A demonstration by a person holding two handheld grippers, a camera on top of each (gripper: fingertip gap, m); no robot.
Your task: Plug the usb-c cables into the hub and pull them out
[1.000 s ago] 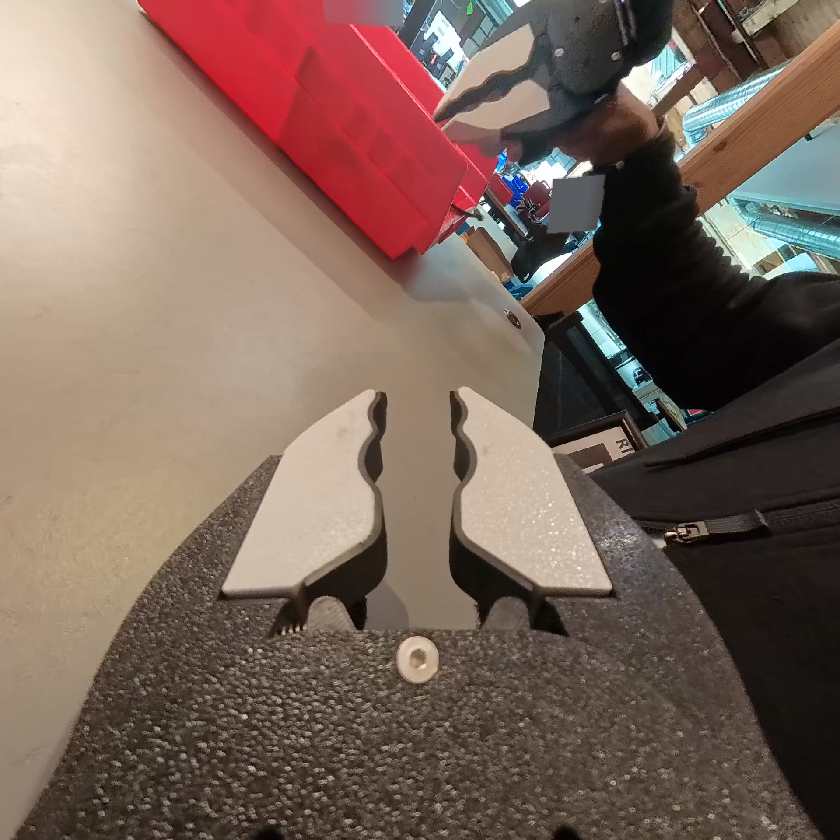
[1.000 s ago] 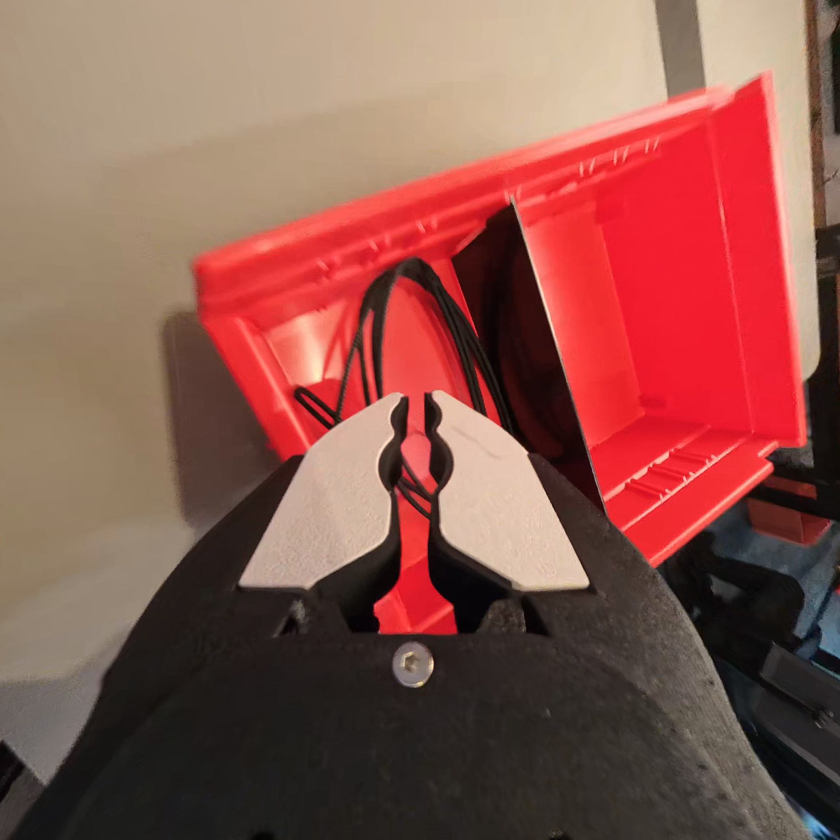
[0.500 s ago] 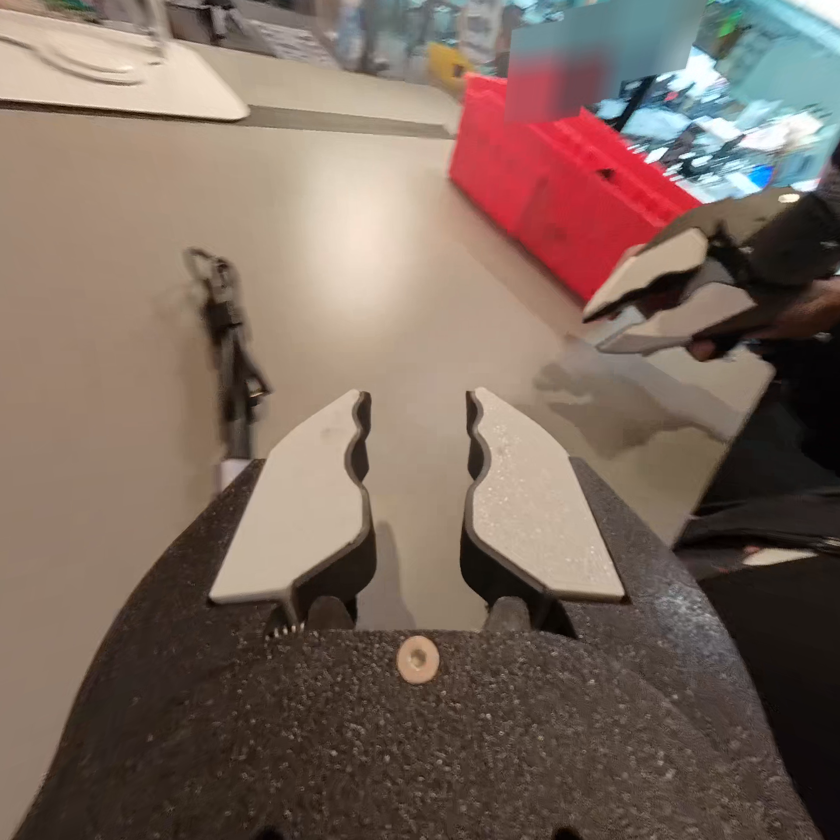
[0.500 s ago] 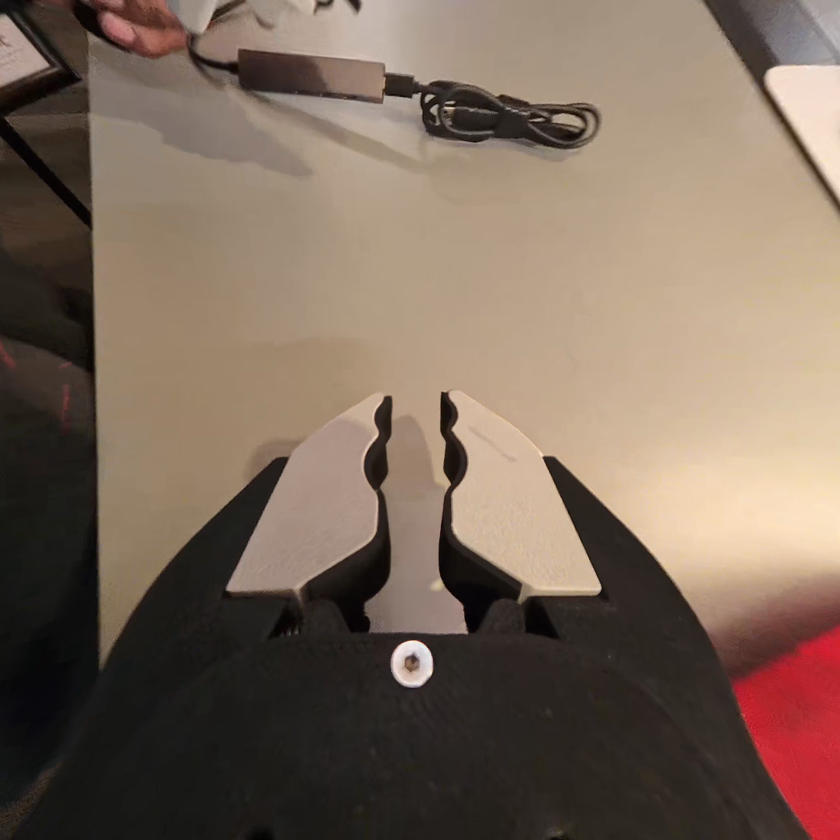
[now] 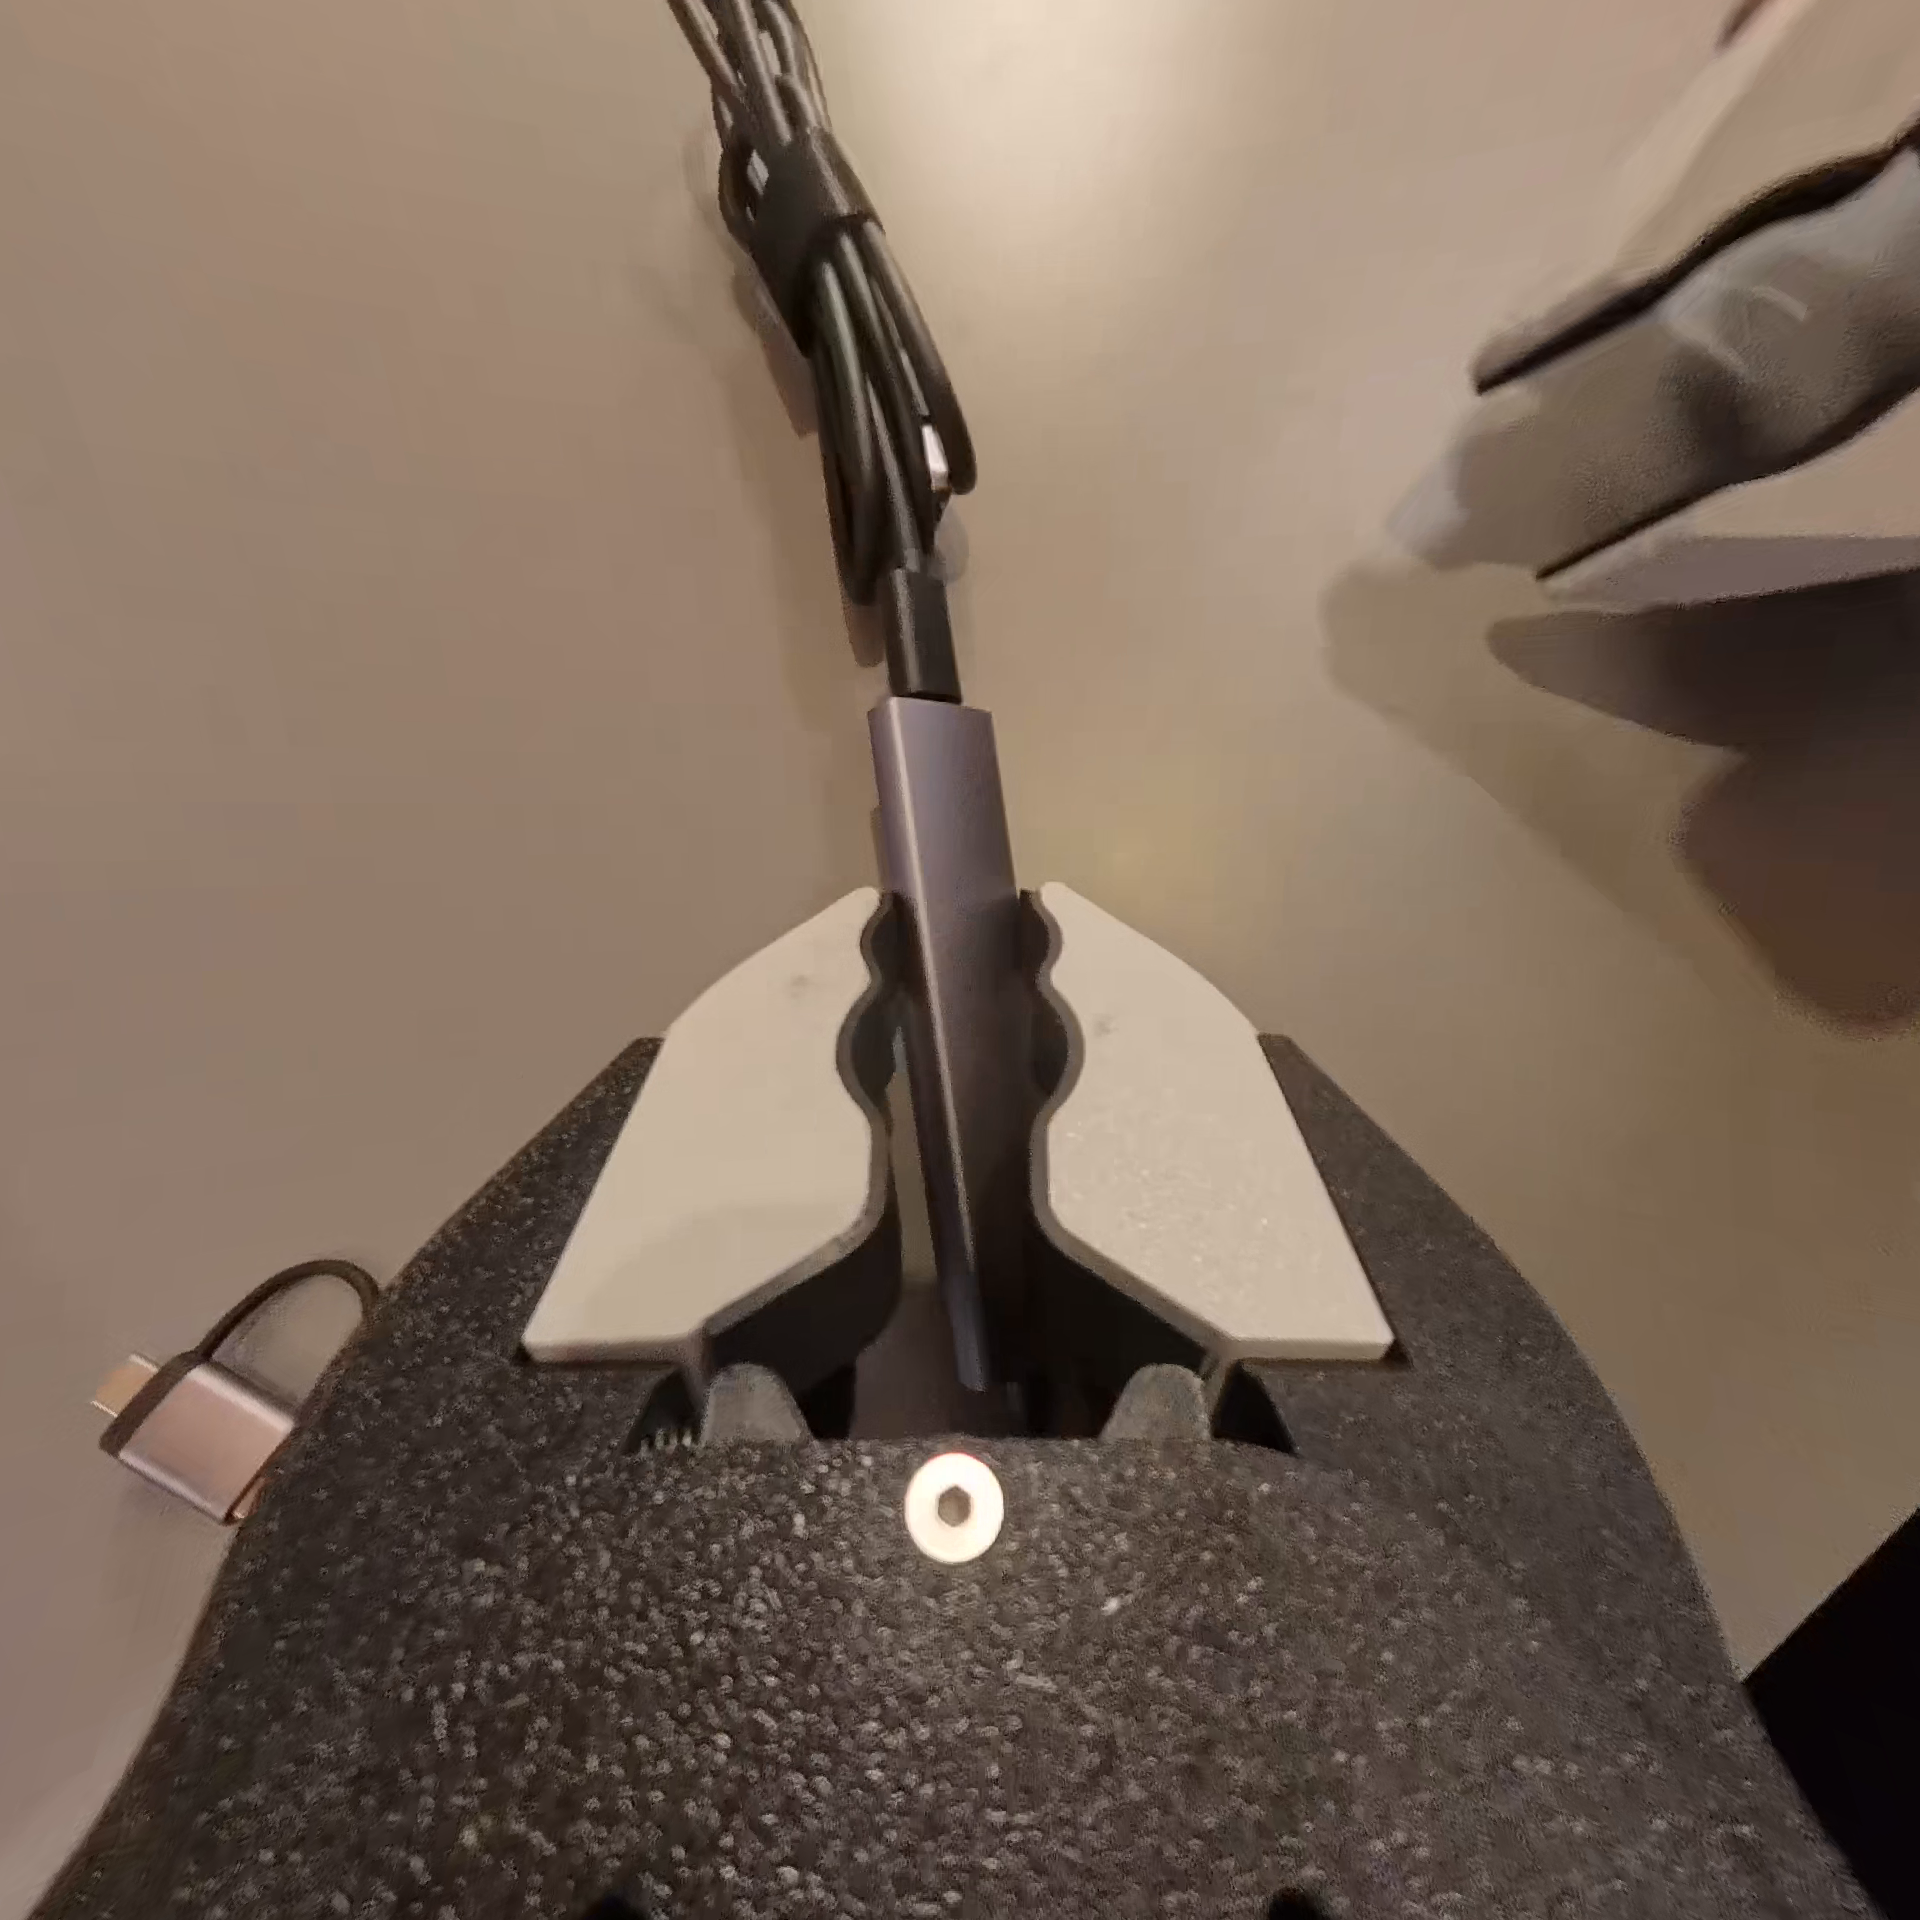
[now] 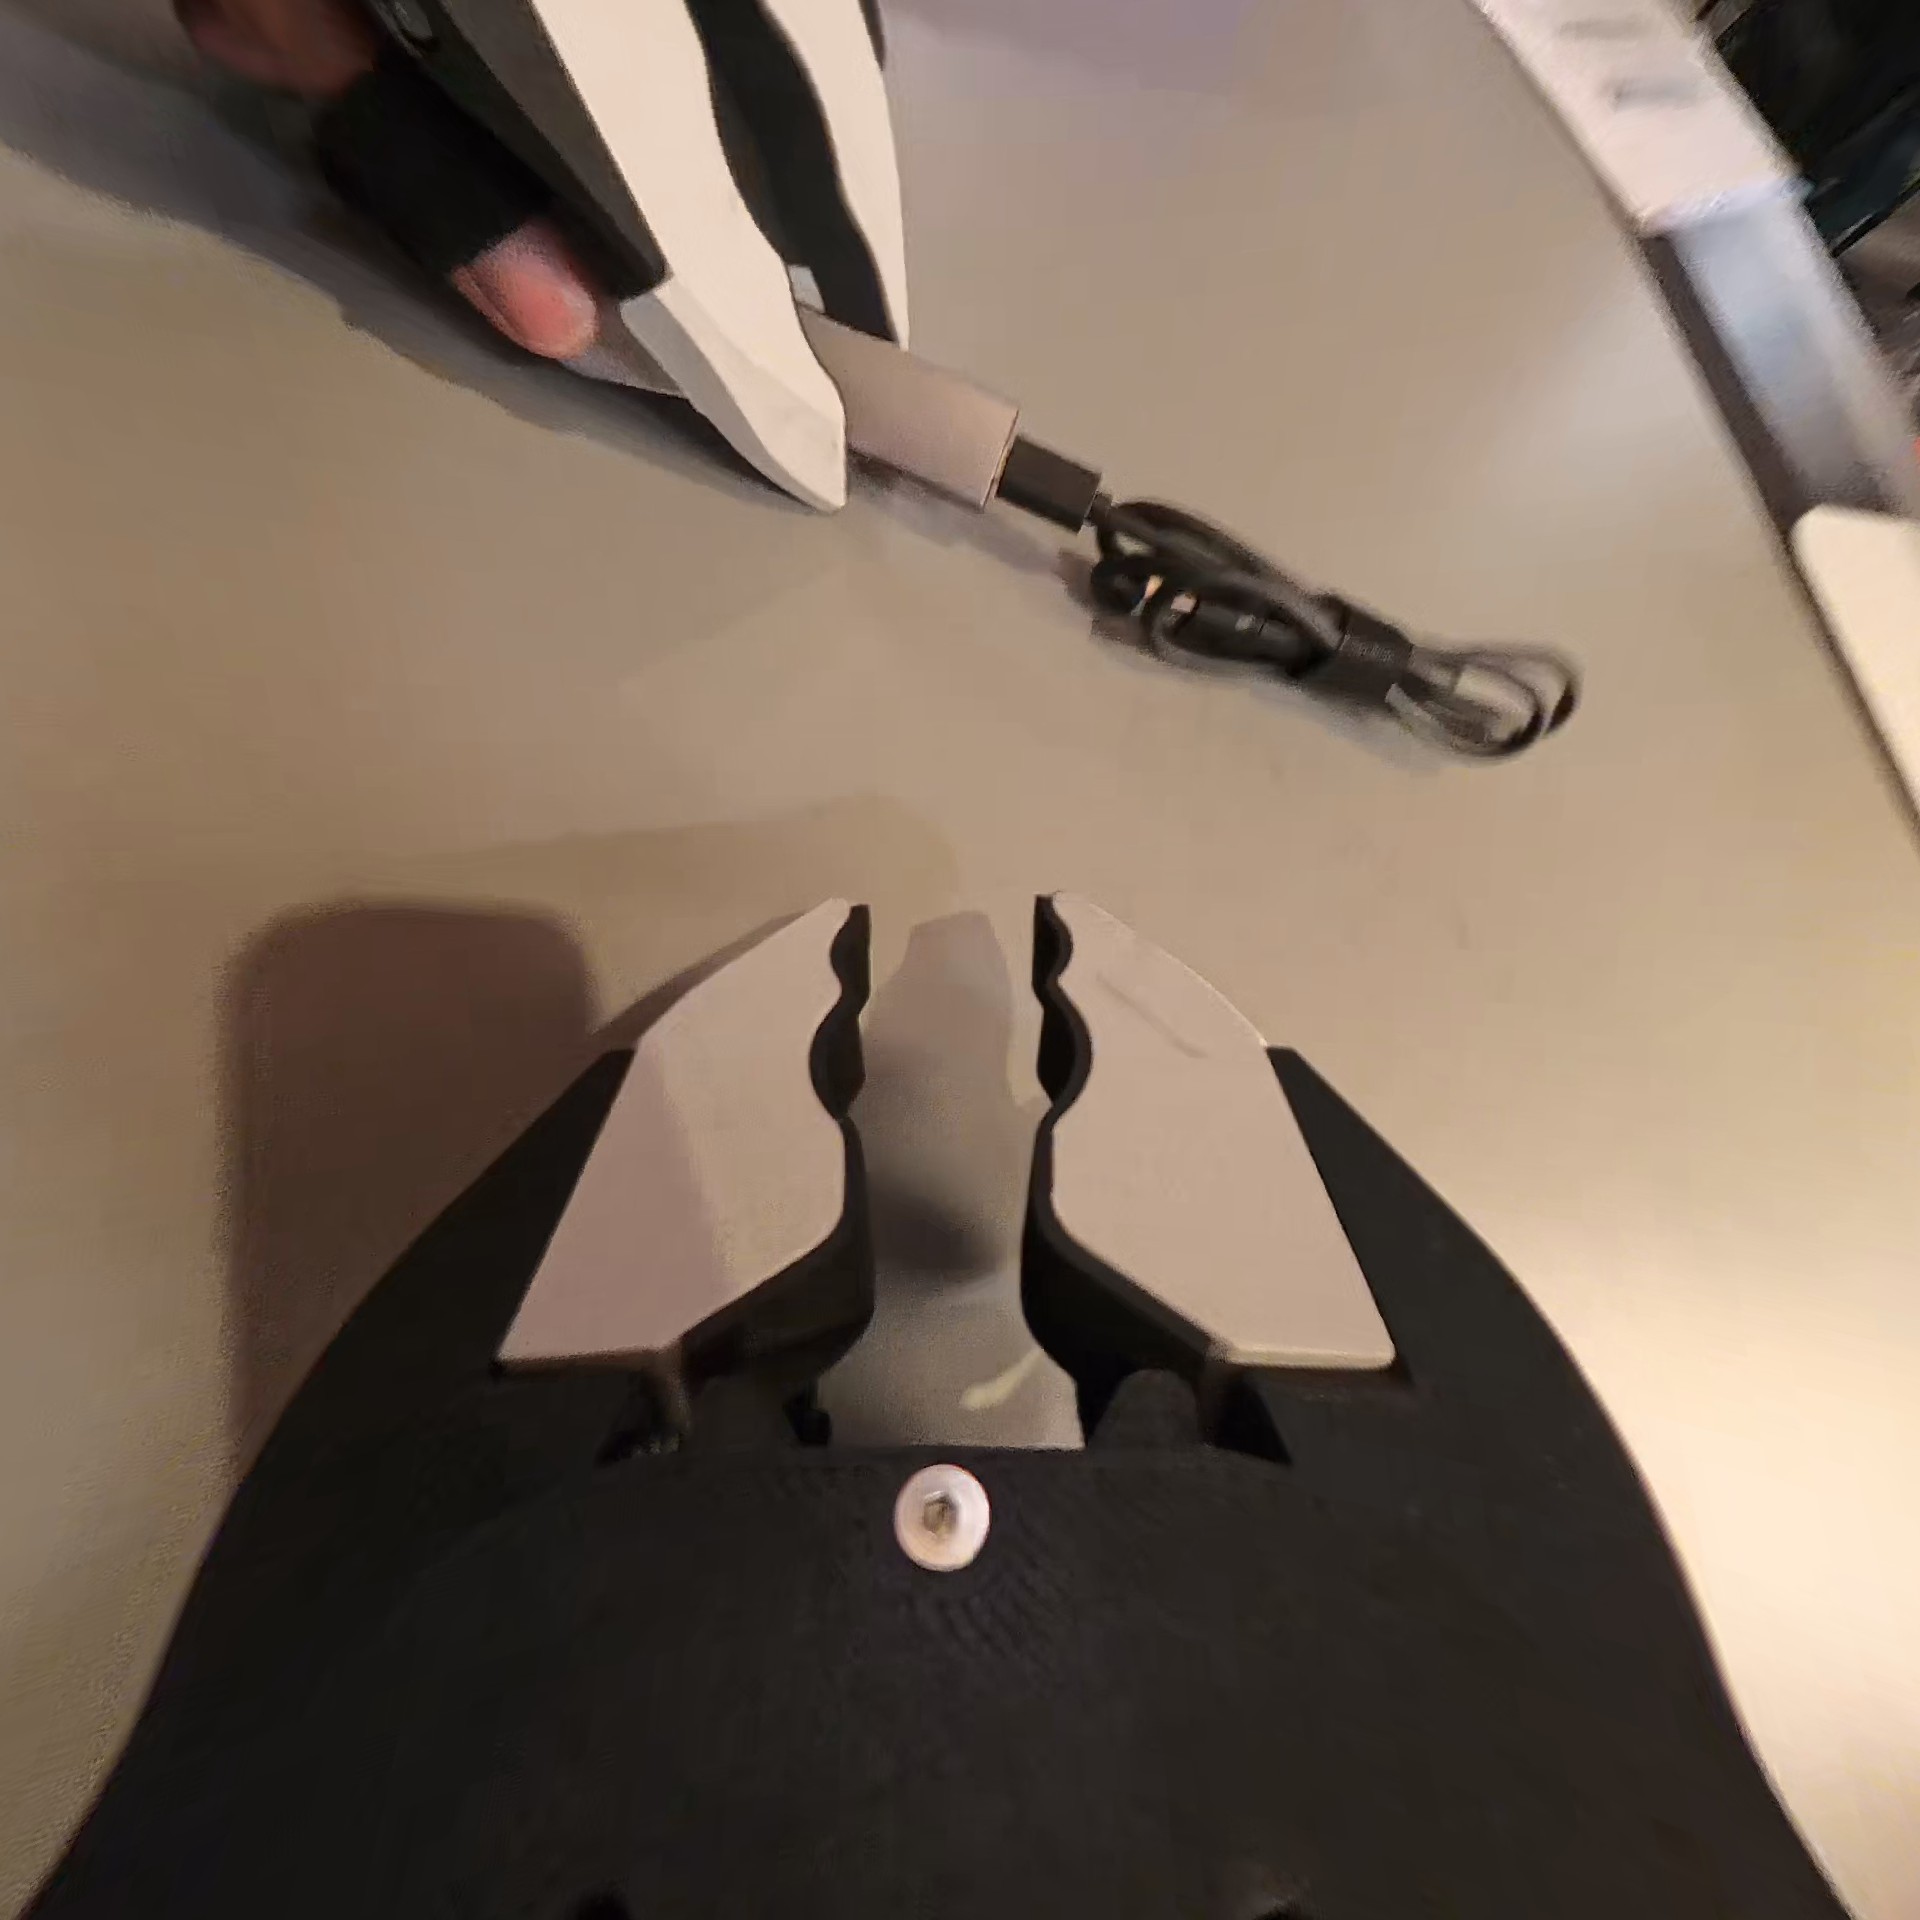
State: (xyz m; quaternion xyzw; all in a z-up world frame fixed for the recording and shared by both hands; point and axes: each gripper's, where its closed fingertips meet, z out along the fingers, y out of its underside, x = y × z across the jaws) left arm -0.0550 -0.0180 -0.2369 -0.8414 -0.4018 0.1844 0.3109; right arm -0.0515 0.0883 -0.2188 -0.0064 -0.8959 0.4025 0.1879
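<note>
Cables were half done: my left gripper (image 5: 956, 925) pinched the slim grey metal hub (image 5: 935, 831) on the beige table (image 5: 364, 520), one bundled black usb-c cable (image 5: 862, 343) already plugged in. My right gripper (image 6: 948, 920) hovered spread, empty; unplugging remained.

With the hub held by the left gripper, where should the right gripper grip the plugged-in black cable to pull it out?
Judging by the pose: on the black connector housing where it meets the hub, not the tied cable bundle. The right gripper, open and empty, should straddle the short rigid housing from above and pull along the hub's axis, away from the left gripper.
</note>
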